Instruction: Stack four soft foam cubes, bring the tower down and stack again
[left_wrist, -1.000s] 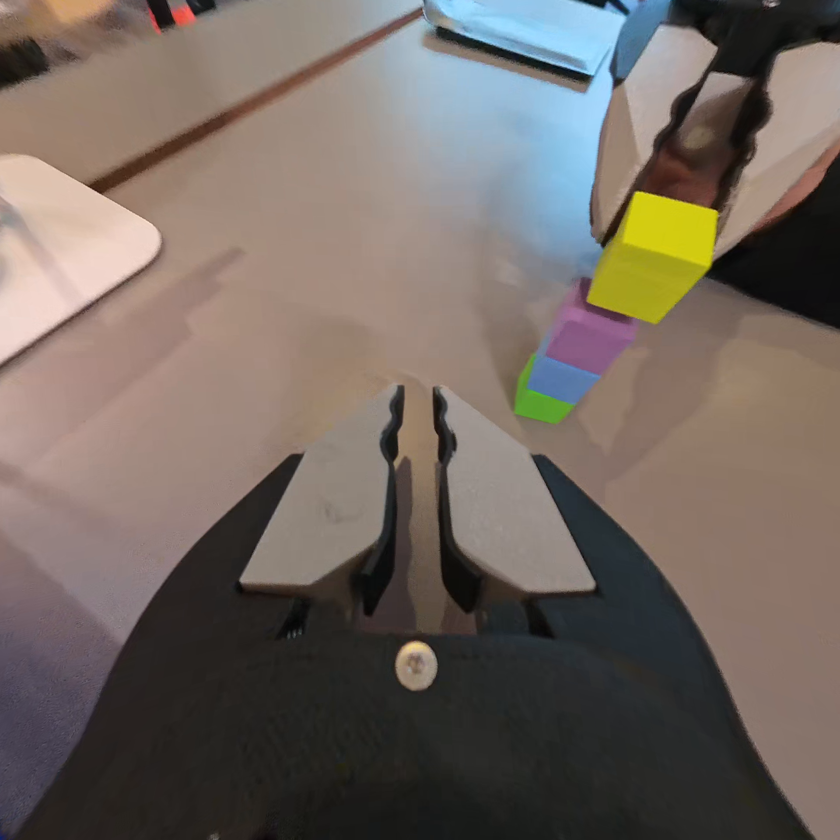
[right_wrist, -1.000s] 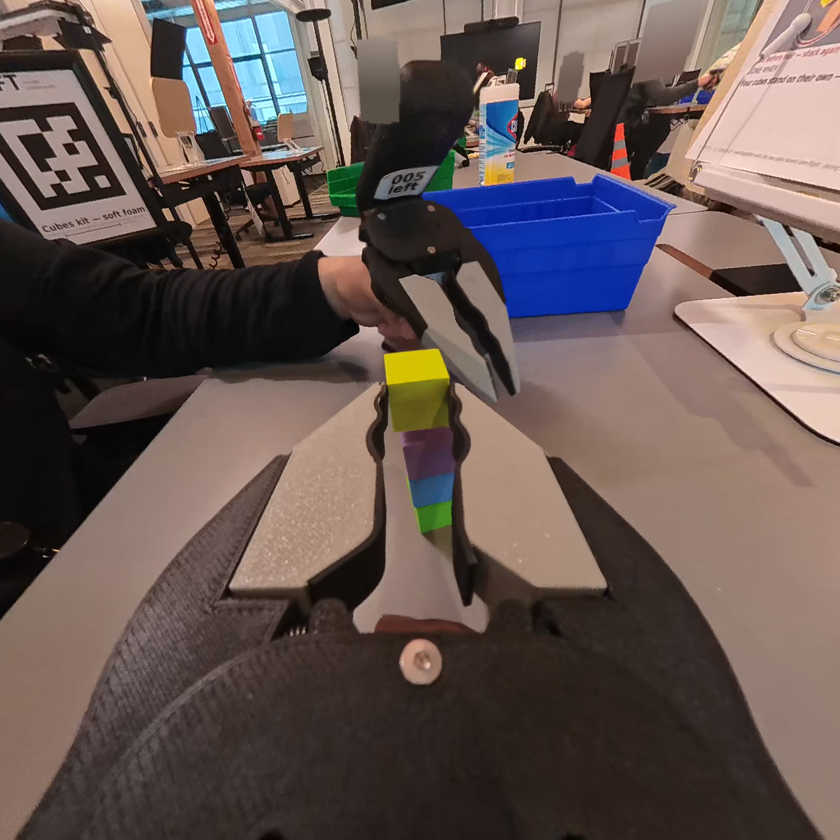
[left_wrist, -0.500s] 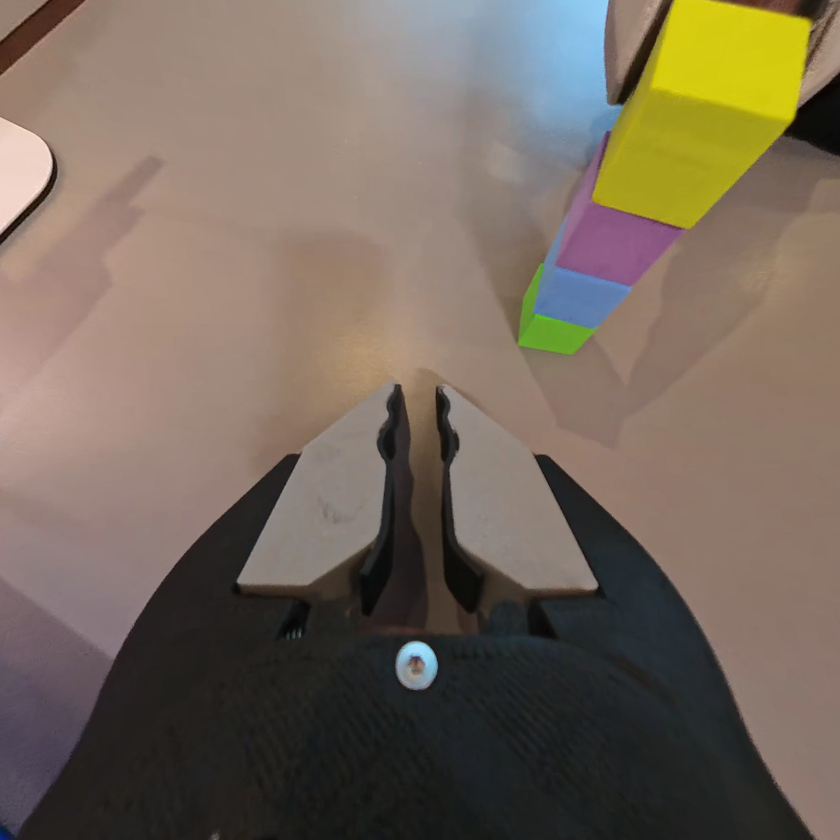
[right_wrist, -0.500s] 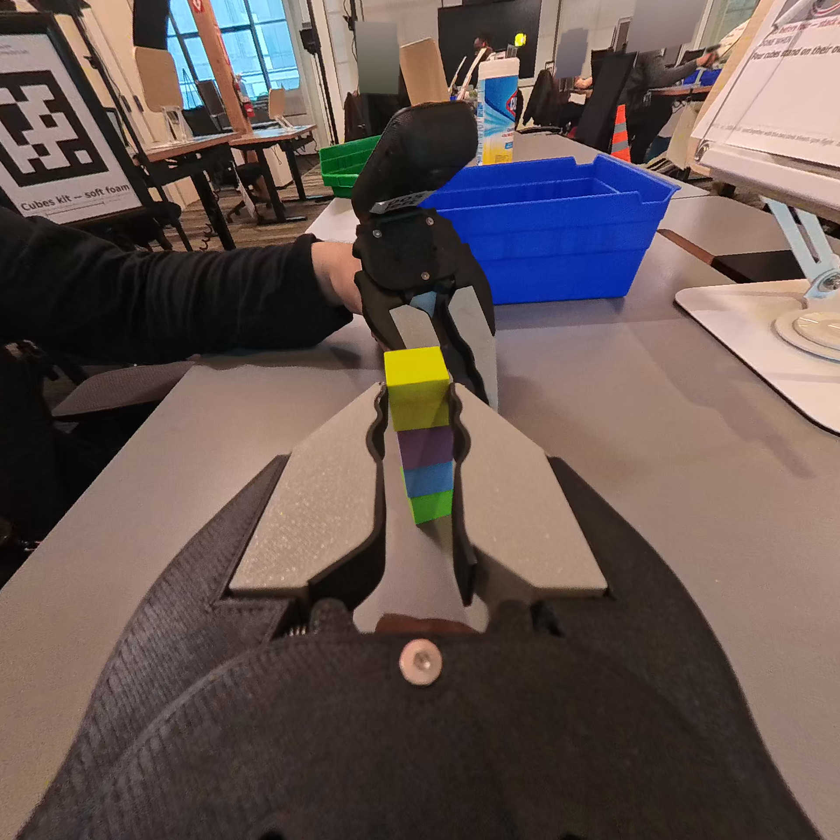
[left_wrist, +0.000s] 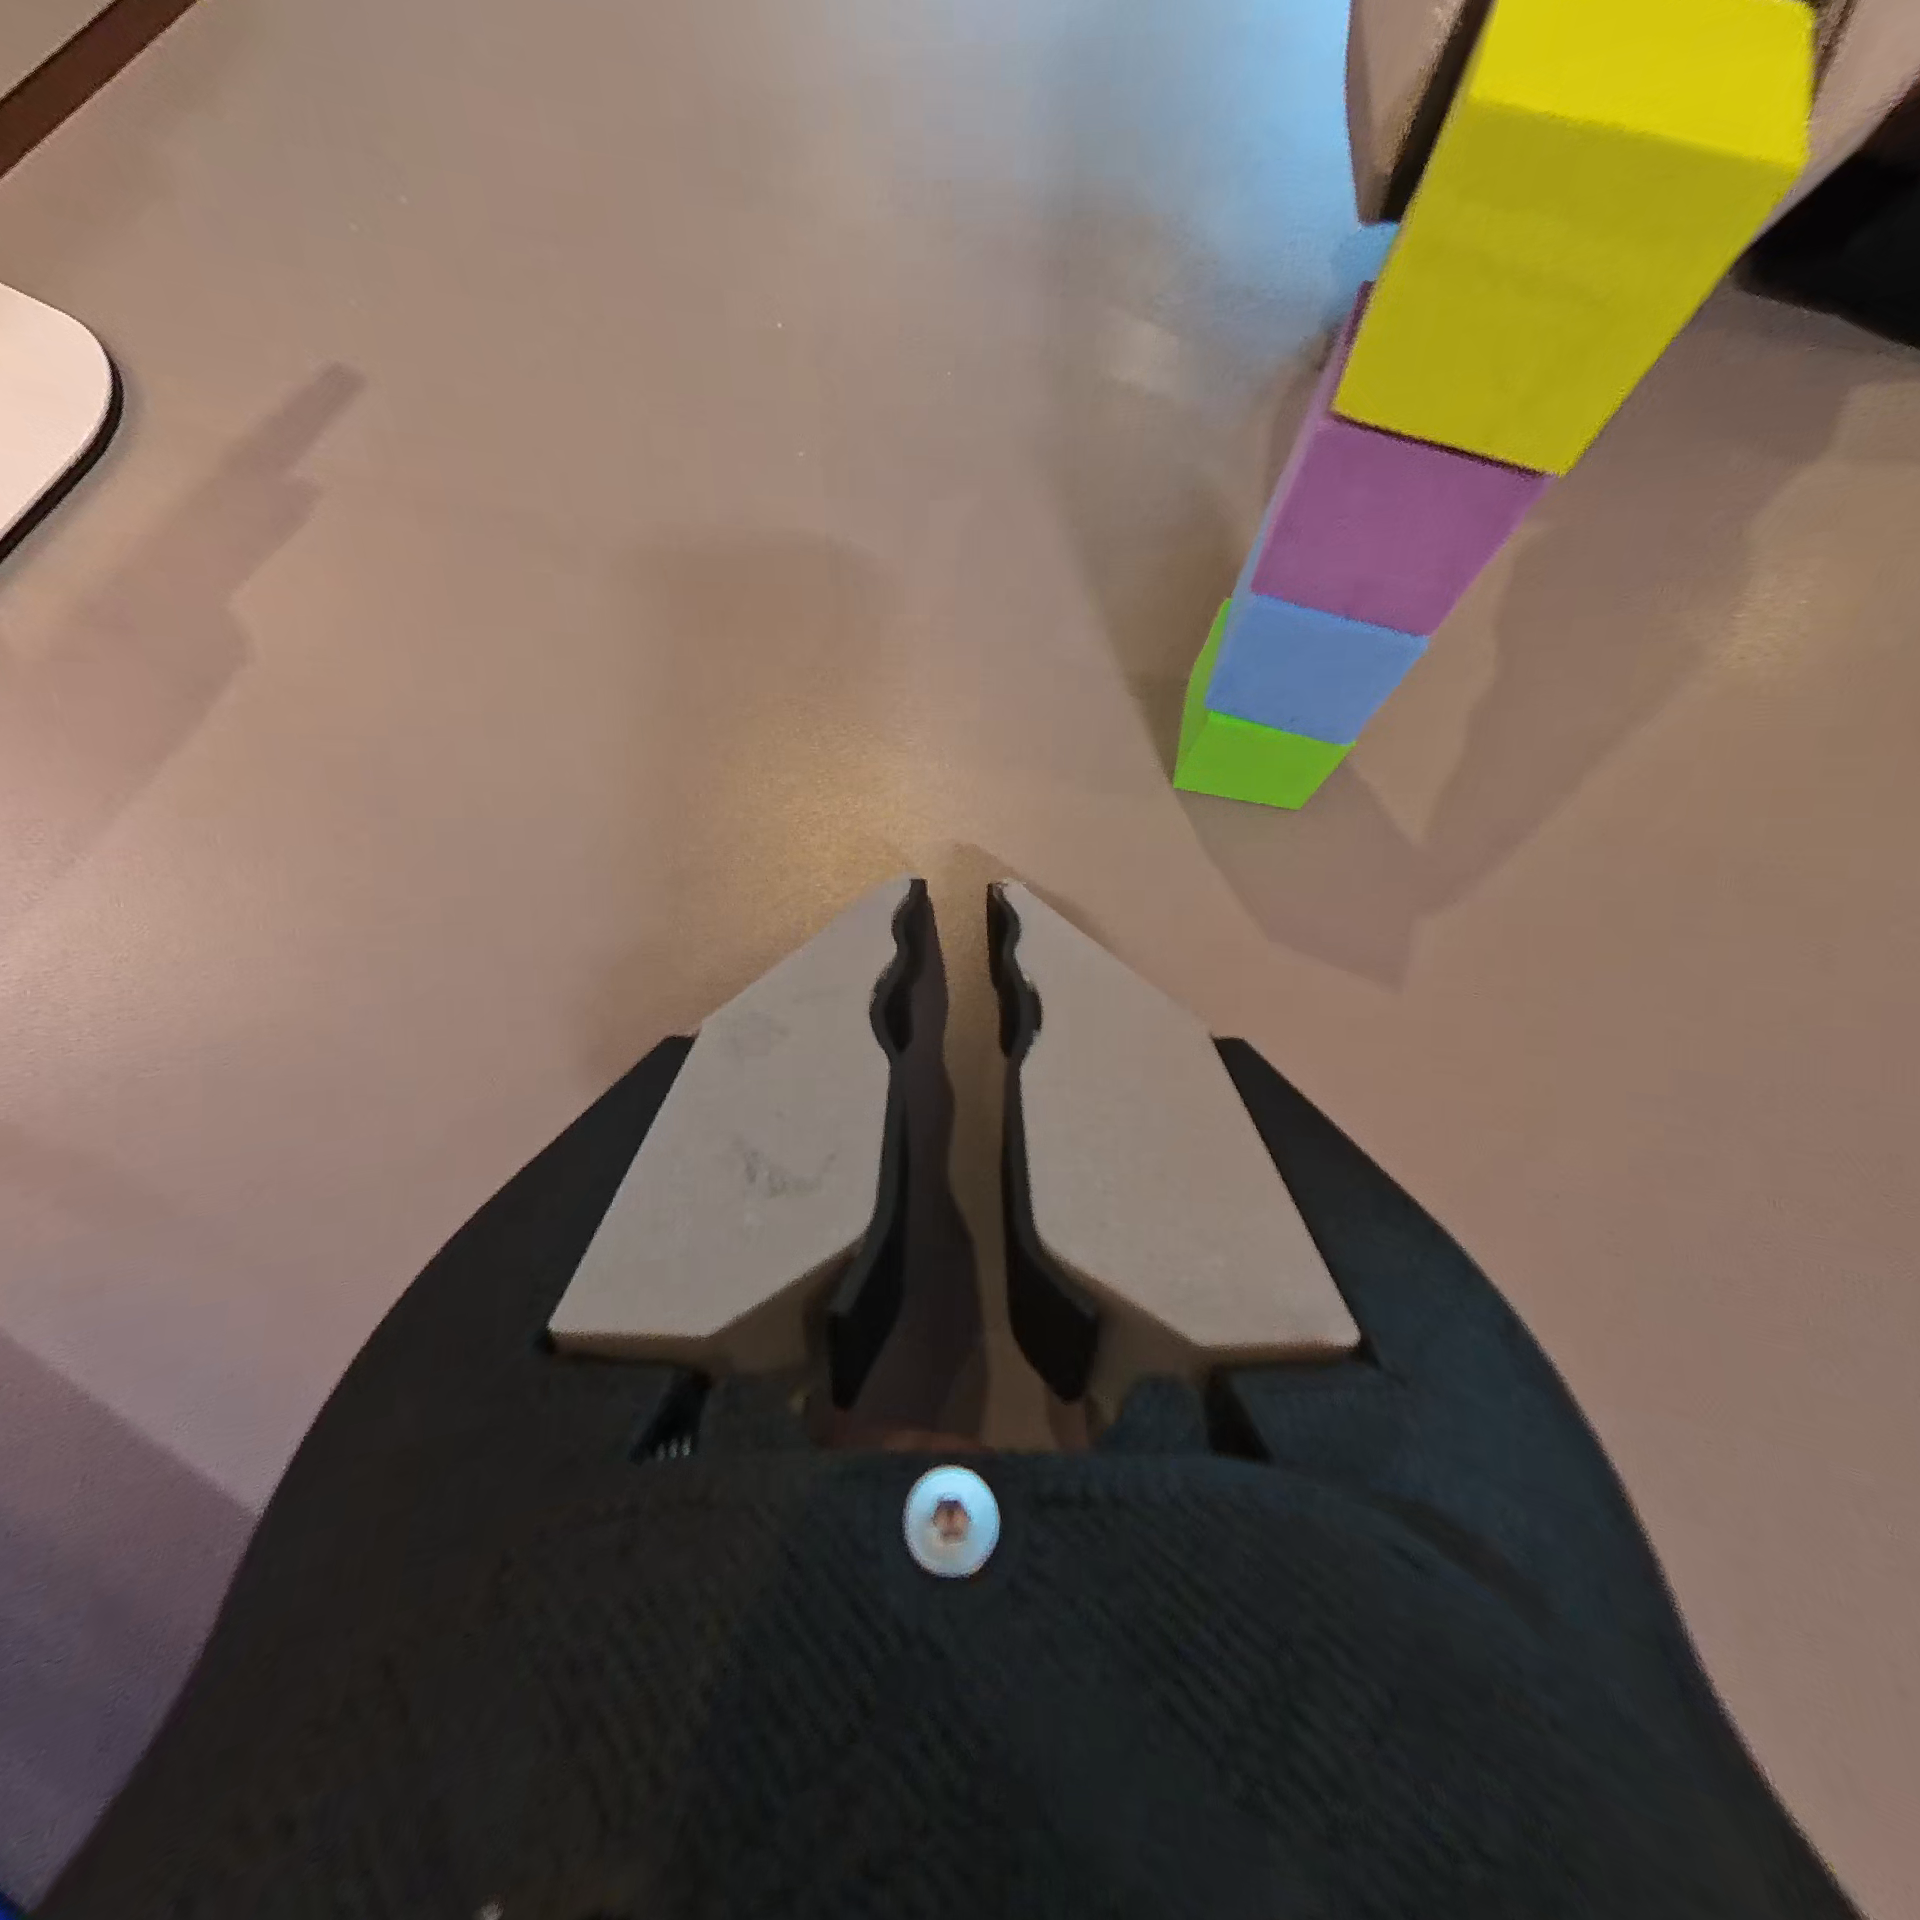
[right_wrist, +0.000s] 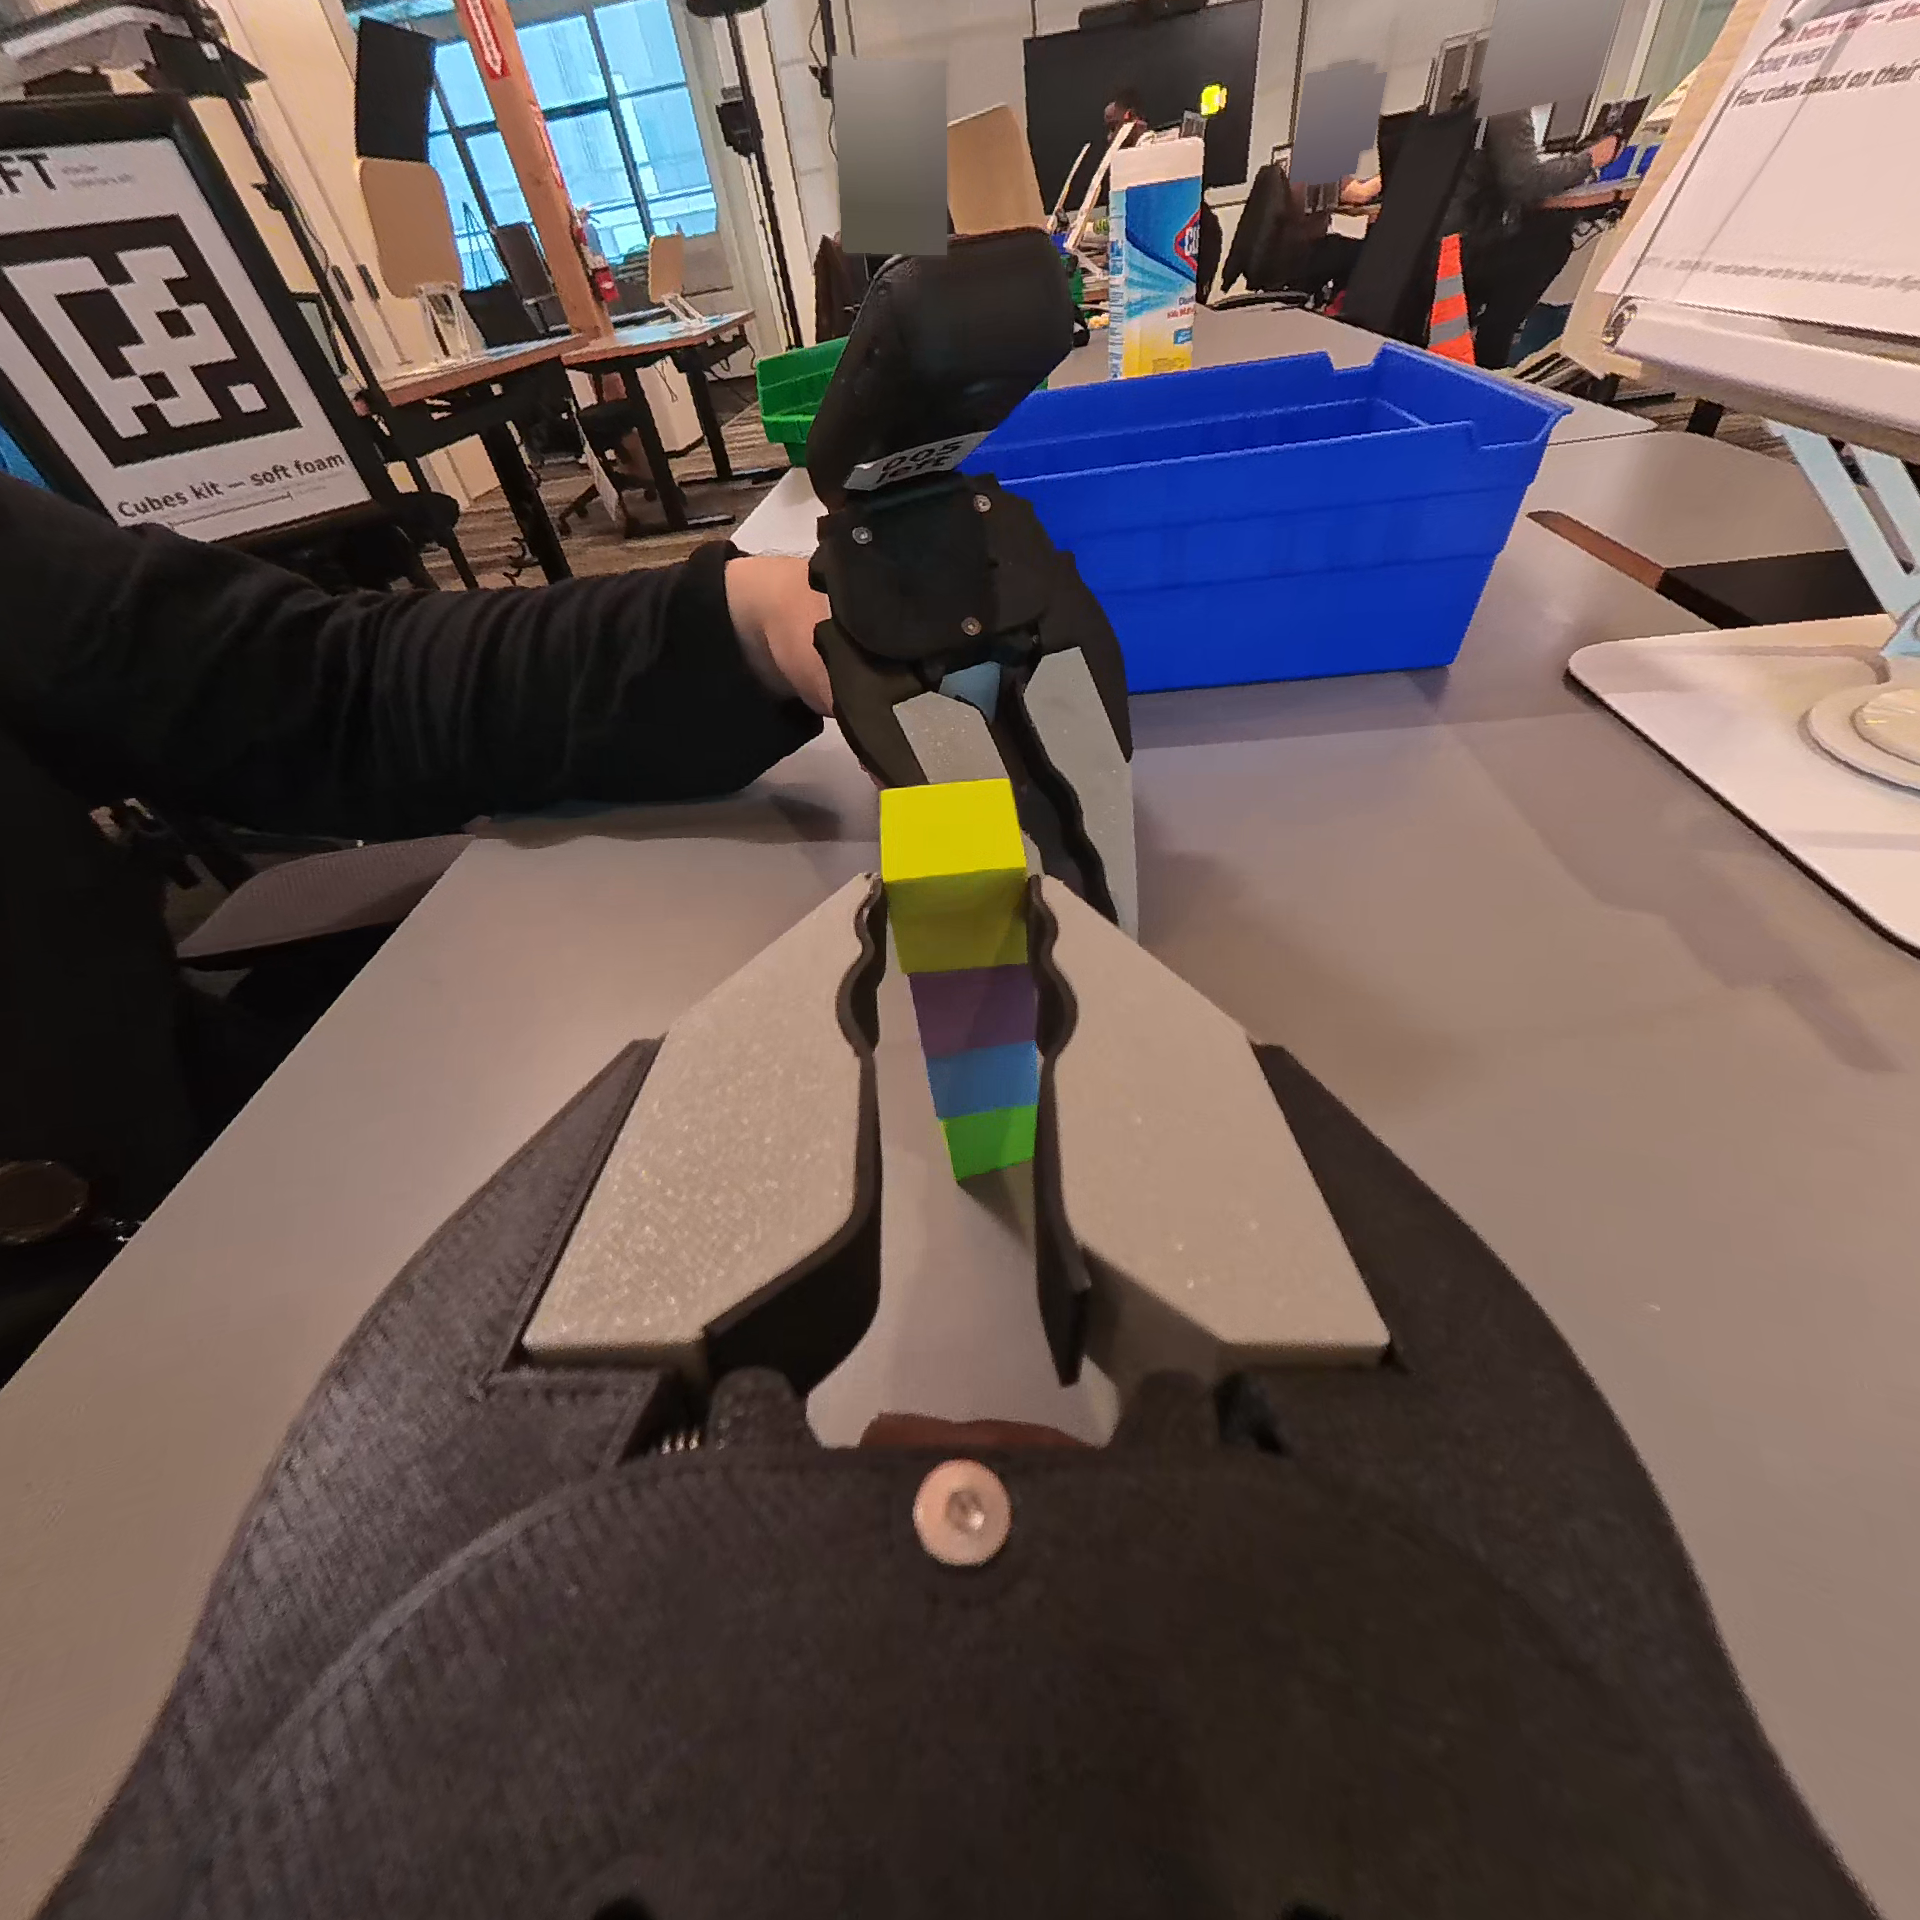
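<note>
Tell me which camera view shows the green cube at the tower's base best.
The left wrist view: the green cube shows two clear faces, unobstructed on the table. In the right wrist view it sits between the right claw's fingers, partly hidden and shaded.

Four-cube tower (right_wrist: 977, 997) upright: green, blue, purple, yellow top (right_wrist: 954, 873).

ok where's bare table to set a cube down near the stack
Bare grey table lies between the four-cube foam tower and the white stand base. In the right wrist view, bare right of the tower; crowded behind it: left tool.
</note>
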